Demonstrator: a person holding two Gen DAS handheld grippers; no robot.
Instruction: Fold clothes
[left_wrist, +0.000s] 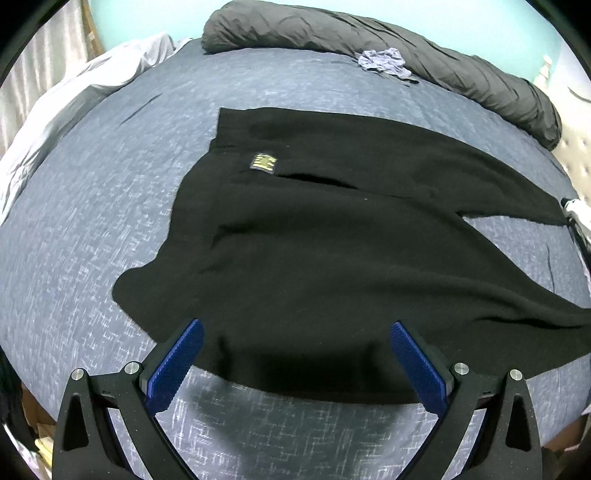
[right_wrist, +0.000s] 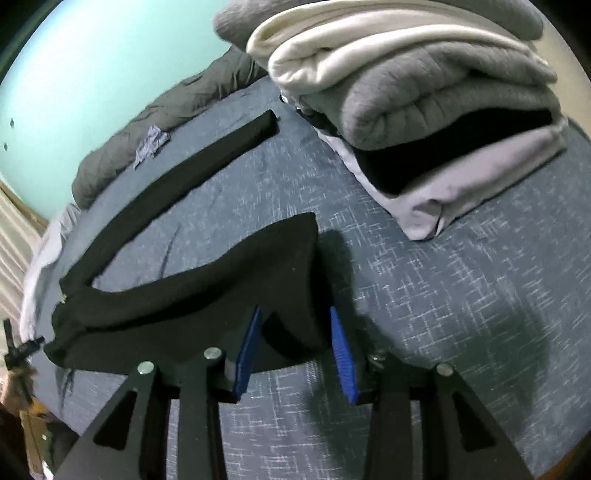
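Observation:
Black trousers (left_wrist: 314, 240) lie spread flat on the blue patterned bed sheet (left_wrist: 92, 206), with a small gold label (left_wrist: 263, 162) near the waist. My left gripper (left_wrist: 295, 326) hangs over the garment's near edge, its blue pads wide apart and nothing pinched. In the right wrist view the two trouser legs (right_wrist: 184, 295) fan apart across the sheet (right_wrist: 443, 295). The cuff of the nearer leg lies between the pads of my right gripper (right_wrist: 295, 310). Its jaws stand partly apart, with gaps showing beside the cloth.
A stack of folded clothes (right_wrist: 424, 110), grey, cream, black and pale lilac, sits at the far right of the bed. A rolled dark grey duvet (left_wrist: 369, 44) runs along the far edge, with a small crumpled blue-grey cloth (left_wrist: 384, 62) on it. Pale bedding (left_wrist: 74, 92) bunches at the left.

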